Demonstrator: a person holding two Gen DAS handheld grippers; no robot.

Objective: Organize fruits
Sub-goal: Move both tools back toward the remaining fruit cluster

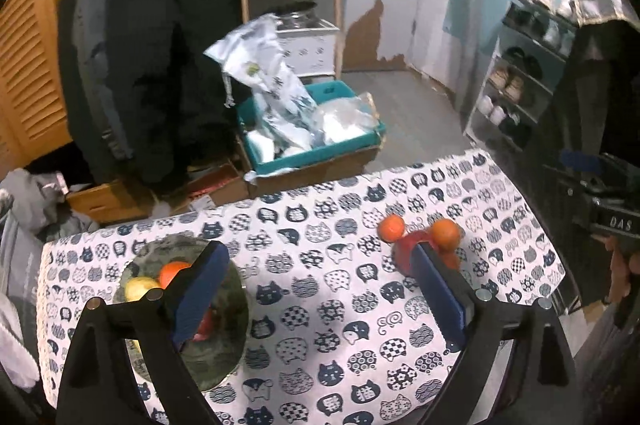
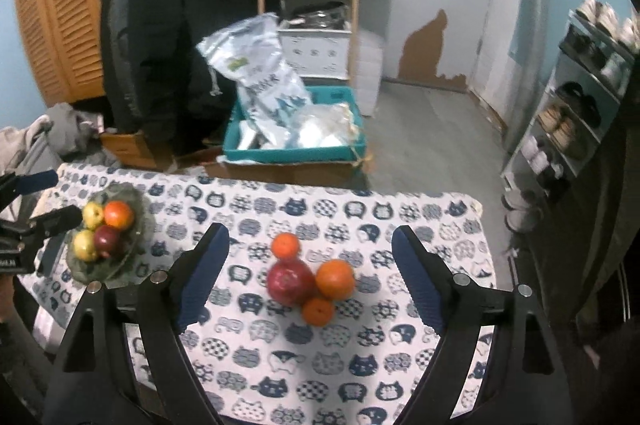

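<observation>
On the tabletop (image 2: 400, 377), spread with a cat-print cloth, a small cluster of fruit sits toward the right side: a dark red pomegranate (image 2: 290, 282) in the middle, with a large orange (image 2: 335, 279) touching its right flank, a small tangerine (image 2: 318, 310) just in front of the pair, and another tangerine (image 2: 285, 246) just behind. The right tongs (image 2: 310, 279) hang above this cluster with their jaws spread wide, the fruit lying between the two blue pads and touching neither. Over at the left end of the tabletop stands a glass bowl (image 2: 138, 209) holding two yellow-green apples (image 2: 93, 215), a red apple (image 2: 107, 240) and an orange-red fruit (image 2: 118, 214). The left tongs (image 1: 320, 291) hover near that bowl, also wide open and holding nothing; one pad hides part of the bowl's contents in the left wrist view. Beyond the table, a teal crate (image 2: 296, 153) stuffed with plastic bags rests on a cardboard box.
</observation>
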